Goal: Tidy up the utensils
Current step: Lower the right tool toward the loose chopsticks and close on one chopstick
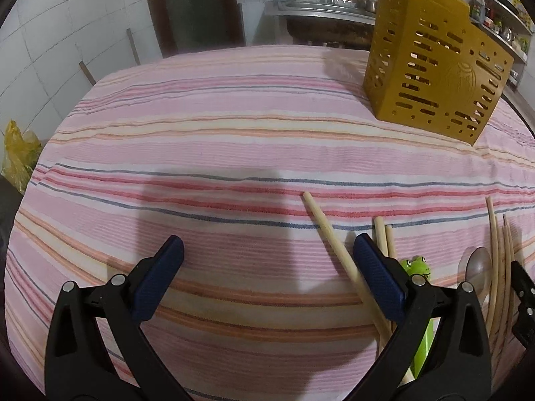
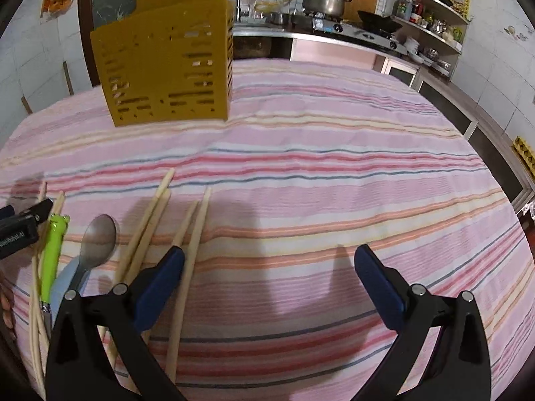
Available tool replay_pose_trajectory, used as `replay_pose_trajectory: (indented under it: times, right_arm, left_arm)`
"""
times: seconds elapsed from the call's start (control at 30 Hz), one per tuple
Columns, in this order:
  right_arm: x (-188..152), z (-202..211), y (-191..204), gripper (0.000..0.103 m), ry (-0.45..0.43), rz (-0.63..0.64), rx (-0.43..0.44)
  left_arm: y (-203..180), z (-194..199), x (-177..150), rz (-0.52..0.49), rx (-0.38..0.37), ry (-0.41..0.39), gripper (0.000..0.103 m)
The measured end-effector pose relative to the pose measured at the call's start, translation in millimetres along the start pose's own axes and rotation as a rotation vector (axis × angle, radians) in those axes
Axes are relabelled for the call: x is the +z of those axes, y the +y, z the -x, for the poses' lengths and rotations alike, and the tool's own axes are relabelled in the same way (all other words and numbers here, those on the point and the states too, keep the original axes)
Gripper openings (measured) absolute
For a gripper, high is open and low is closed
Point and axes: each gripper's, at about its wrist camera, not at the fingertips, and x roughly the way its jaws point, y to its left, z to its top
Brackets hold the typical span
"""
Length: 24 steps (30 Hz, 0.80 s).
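Observation:
A mustard-yellow slotted utensil holder [image 1: 431, 70] [image 2: 164, 67] stands upright at the far side of the striped tablecloth. Several pale wooden chopsticks [image 1: 329, 234] [image 2: 190, 250] lie loose at the near side, with a steel spoon [image 1: 476, 267] [image 2: 97, 237] and a green frog-topped utensil [image 1: 416, 265] [image 2: 55, 247] among them. My left gripper [image 1: 267, 254] hovers open over bare cloth, its right finger beside the chopsticks. My right gripper [image 2: 269, 260] is open too, its left finger over a chopstick. Neither holds anything.
The other gripper's black tip [image 2: 23, 224] [image 1: 523, 287] shows at each view's edge. Behind the table [image 2: 334, 167] are a counter with a pot [image 2: 324, 0], a stove and shelves. A yellow bag [image 1: 18, 153] sits off the table's left edge.

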Motion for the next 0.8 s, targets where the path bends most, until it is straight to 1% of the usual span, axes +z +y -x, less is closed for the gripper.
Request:
replay_pose_trajectory:
  times: [0.1,0.27,0.4,0.47,0.6,0.67,0.73,0.77,0.8]
  right_arm:
    - [0.7,-2.7,1.7,0.099,0.012,0.003,0.000]
    - [2.1,-8.1,-3.3,0.099,0.049,-0.031,0.034]
    - [-0.5,-8.6,-5.6,0.100,0.045,-0.052,0.054]
    - [1.2,-10.9,-7.9,0.100,0.058,-0.067,0.072]
    - [1.7,-9.6,-2.8,0.099,0.048,-0.046,0.048]
    - [2.4,-9.1,-2.4,0.097,0.043,-0.044,0.054]
    - [2.8,-7.7,-2.8,0.091,0.033,-0.044,0.063]
    - [3.0,-6.2,-1.8,0.085,0.027,-0.041,0.065]
    - [3.6,-4.3,0.2,0.077,0.020,-0.036,0.066]
  left_arm:
    - [2.0,-2.4,0.6,0.005,-0.010,0.012,0.099]
    - [1.5,-3.0,-1.1,0.007,-0.011,0.001,0.099]
    - [2.0,-4.3,-0.6,0.008,-0.015,0.005,0.099]
    - [1.1,-4.9,-0.1,0.006,-0.013,0.007,0.099]
    - [1.4,-5.1,1.5,0.006,-0.018,0.007,0.098]
    - [1.2,-3.0,2.7,0.010,-0.034,-0.005,0.093]
    - [-2.7,2.0,2.6,0.007,-0.030,-0.019,0.078]
    - [-4.9,3.9,2.2,0.005,-0.026,-0.019,0.074]
    - [-8.7,6.1,2.1,0.000,-0.024,-0.014,0.066]
